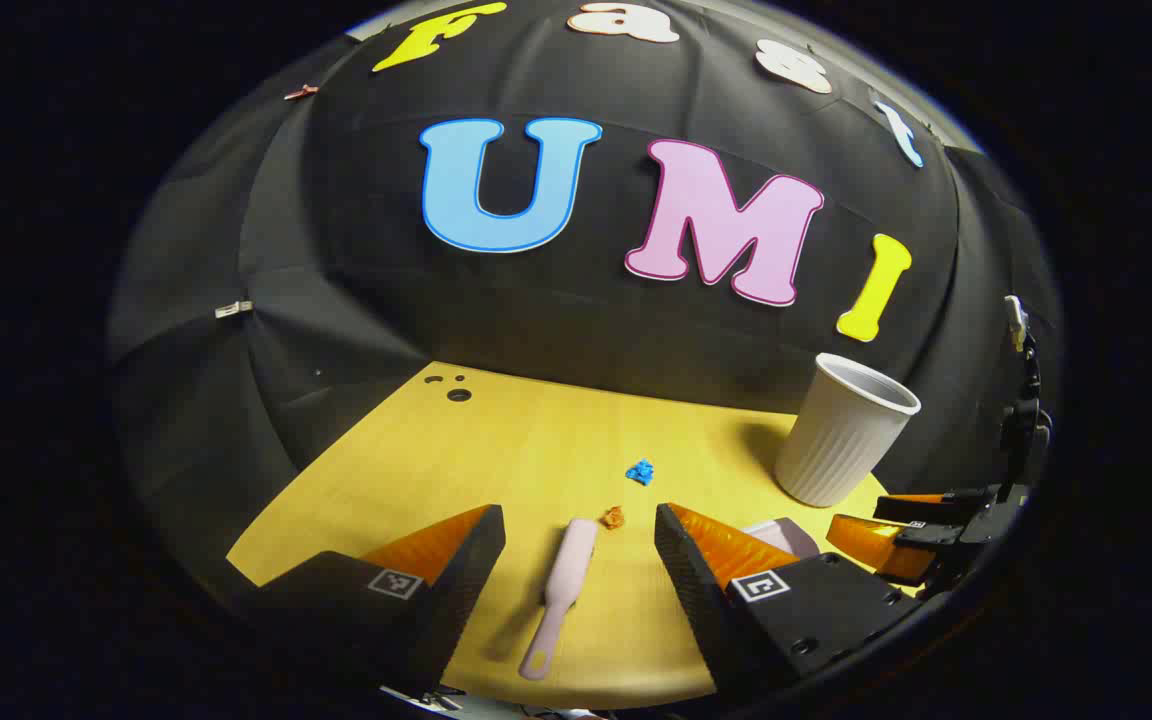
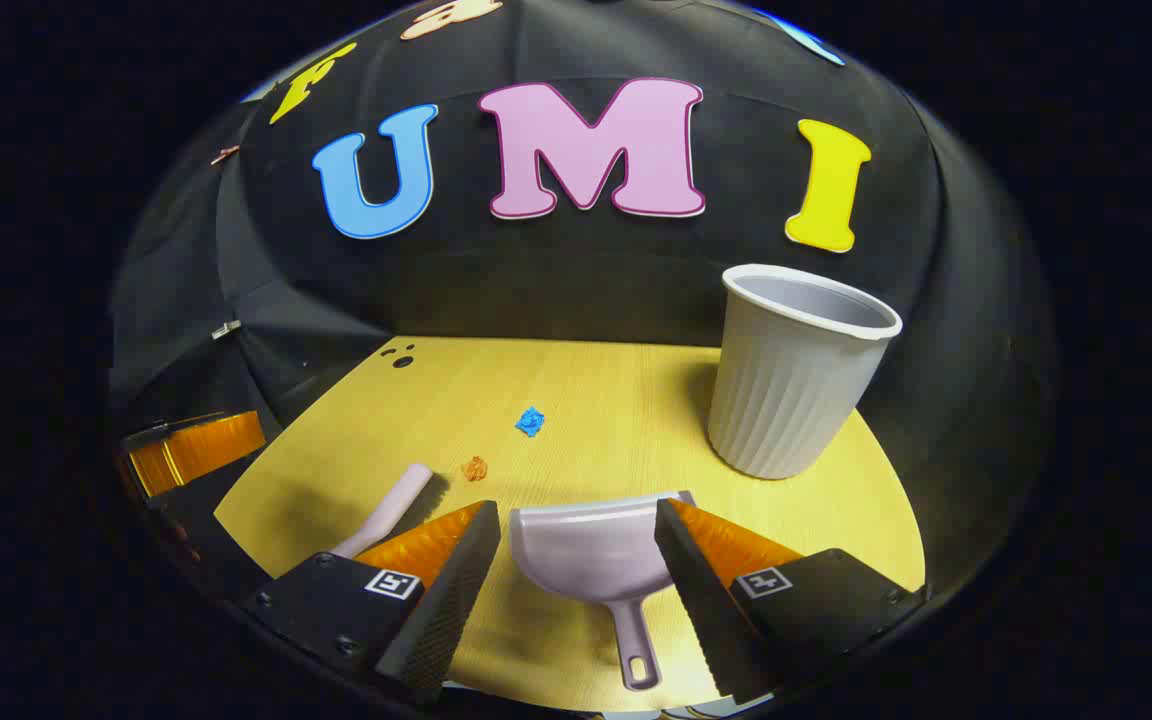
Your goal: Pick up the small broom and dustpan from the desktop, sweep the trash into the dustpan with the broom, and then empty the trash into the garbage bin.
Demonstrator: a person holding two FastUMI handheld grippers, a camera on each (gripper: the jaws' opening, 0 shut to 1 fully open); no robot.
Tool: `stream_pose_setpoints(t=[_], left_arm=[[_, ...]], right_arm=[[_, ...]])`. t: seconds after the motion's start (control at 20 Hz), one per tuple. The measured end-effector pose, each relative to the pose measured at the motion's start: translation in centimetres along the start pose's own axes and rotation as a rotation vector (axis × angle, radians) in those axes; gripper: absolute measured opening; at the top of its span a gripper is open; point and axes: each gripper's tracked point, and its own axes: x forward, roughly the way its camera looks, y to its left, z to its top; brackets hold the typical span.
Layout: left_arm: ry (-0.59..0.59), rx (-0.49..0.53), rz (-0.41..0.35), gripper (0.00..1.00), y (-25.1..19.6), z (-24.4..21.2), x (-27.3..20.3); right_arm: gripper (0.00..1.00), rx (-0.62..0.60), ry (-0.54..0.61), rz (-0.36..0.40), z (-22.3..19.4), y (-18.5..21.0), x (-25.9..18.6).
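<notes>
the left gripper (image 1: pixel 579 545) hovers with fingers spread wide over the pink broom (image 1: pixel 561 595), which lies flat on the yellow wooden surface (image 1: pixel 496 440), touched by neither finger. the right gripper (image 2: pixel 576 545) is likewise spread, its fingers flanking the pale dustpan (image 2: pixel 591 550) without pinching it. an orange scrap (image 2: pixel 474 467) and a blue scrap (image 2: pixel 530 421) lie just beyond the broom. the ribbed grey garbage bin (image 2: pixel 791 375) stands upright at the surface's far right.

Black cloth wall (image 1: pixel 356 300) draped in folds behind and to both sides, small metal clips (image 1: pixel 233 309) pinning the cloth, yellow wood-grain desktop (image 2: pixel 586 390) with small round holes (image 1: pixel 458 394) near its far left corner, light falling from above, soft shadows on the desktop
</notes>
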Motion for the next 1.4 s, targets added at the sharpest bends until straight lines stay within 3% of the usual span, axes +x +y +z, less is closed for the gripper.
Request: stream_pose_setpoints(t=[0.35, 0.6, 0.85, 1.05, 1.4], left_arm=[[-0.018, 0.05, 0.006, 0.96, 2.5, -1.2, -2.7], [-0.063, 0.17, -0.057, 0.96, 2.8, -1.0, -4.5], [-0.036, 0.175, -0.109, 0.96, 1.9, -2.5, -5.4], [0.005, 0.151, -0.145, 0.96, 1.2, -4.3, -5.2], [0.066, 0.164, -0.145, 0.96, 1.1, -6.7, -3.8]], right_arm=[[0.98, -0.031, -0.014, 0.011, 0.4, 1.0, -1.0], [0.98, -0.031, -0.044, -0.014, 0.0, 1.0, -2.1], [0.98, -0.042, -0.041, -0.035, -1.5, 0.7, -3.4], [0.98, -0.033, 0.016, -0.049, -4.1, -0.3, -3.5], [0.98, -0.001, 0.16, -0.103, -9.5, -3.7, -2.1]])
